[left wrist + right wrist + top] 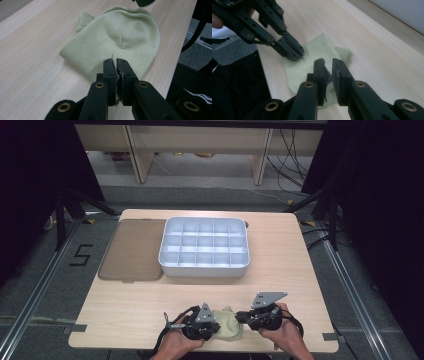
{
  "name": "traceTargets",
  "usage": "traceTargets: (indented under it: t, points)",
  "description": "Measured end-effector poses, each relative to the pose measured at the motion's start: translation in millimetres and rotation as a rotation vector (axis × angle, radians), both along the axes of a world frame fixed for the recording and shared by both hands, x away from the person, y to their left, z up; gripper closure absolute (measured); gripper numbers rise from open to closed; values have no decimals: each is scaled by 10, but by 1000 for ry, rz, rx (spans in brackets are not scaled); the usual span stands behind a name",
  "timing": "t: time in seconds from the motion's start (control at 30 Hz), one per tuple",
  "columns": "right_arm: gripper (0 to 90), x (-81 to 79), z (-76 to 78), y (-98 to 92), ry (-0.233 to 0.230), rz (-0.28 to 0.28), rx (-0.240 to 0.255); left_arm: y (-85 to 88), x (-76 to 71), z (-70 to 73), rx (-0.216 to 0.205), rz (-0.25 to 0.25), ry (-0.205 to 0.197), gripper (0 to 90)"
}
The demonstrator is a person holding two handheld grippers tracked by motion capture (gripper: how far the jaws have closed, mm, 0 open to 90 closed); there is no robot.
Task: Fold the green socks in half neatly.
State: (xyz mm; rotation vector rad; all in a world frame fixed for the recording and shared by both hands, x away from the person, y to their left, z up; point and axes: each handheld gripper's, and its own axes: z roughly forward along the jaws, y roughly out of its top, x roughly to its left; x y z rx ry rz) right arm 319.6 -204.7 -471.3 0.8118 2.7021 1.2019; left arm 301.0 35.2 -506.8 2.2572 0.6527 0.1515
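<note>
The pale green cloth [228, 324] lies at the 6 o'clock edge of the wooden table [125, 310]. A grey floor surrounds the table. A white divided tray [204, 246] sits centrally, with a brown lid [132, 250] at its 9 o'clock. The left gripper [114, 63] is pressed together, pinching the cloth's edge. The right gripper [327, 65] stands nearly closed over the cloth; whether it grips the cloth cannot be determined.

Cloth [117, 37] under my fingers: pale green knit, fine ribbed weave, matt, soft-looking, w/ a stitched seam near its middle. Tabletop [150, 310] is light wood-grain, smooth, slight sheen. My left gripper [114, 65] & right gripper [327, 65]: black matt plastic fingers w/ brass-coloured rivets; grey matt plate on top of each. At 12 o'clock from the cloth, the divided tray [204, 265] looks smooth pale plastic, semi-gloss. Mat [131, 252] at 10 o'clock: brown, dull, flat.
</note>
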Motion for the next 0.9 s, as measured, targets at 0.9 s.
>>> traceTargets:
  t: [0.9]
  points:
    - [891, -48, -69, 76, -77, -23, -105, 3, -10, -23, -27, 24, 20, 848]
